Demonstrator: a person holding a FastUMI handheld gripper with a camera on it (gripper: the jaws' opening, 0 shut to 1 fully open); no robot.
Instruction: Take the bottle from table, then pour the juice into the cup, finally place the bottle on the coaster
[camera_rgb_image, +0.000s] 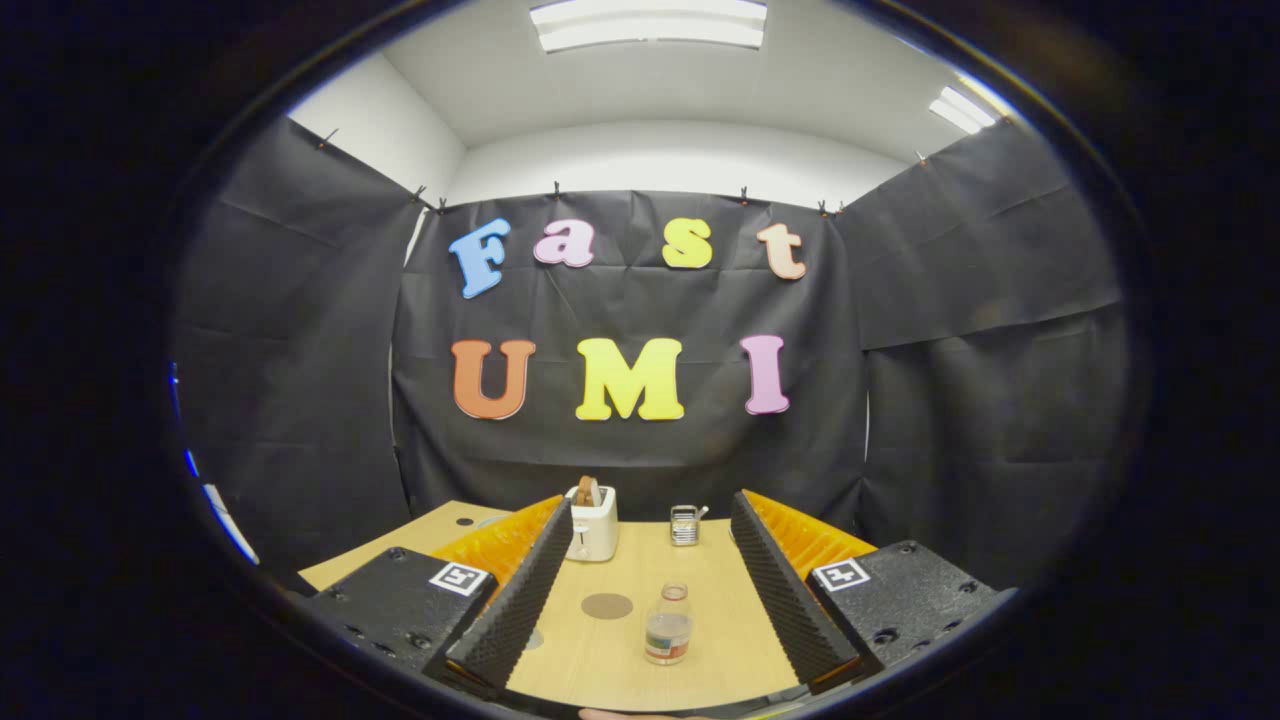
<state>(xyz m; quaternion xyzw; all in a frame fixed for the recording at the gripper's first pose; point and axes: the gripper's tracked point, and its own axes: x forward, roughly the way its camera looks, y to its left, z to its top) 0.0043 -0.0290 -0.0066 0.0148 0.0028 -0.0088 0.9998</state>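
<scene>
Fingers: my fingers (650, 590) stand spread wide, gripping nothing, low in the frame.
Bottle: the bottle (669, 626) stands upright on the surface (620, 680), between my fingers, lower centre, touching neither.
Coaster: a round coaster (607, 606) lies flat just left of the bottle.
Cup: a cup (685, 524) sits farther back, centre.
Toaster: a toaster (591, 524) stands left of the cup.

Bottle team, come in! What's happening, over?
Claw open, empty. Bottle upright on table, between the fingers. Coaster beside it. Nothing in the way.
</scene>
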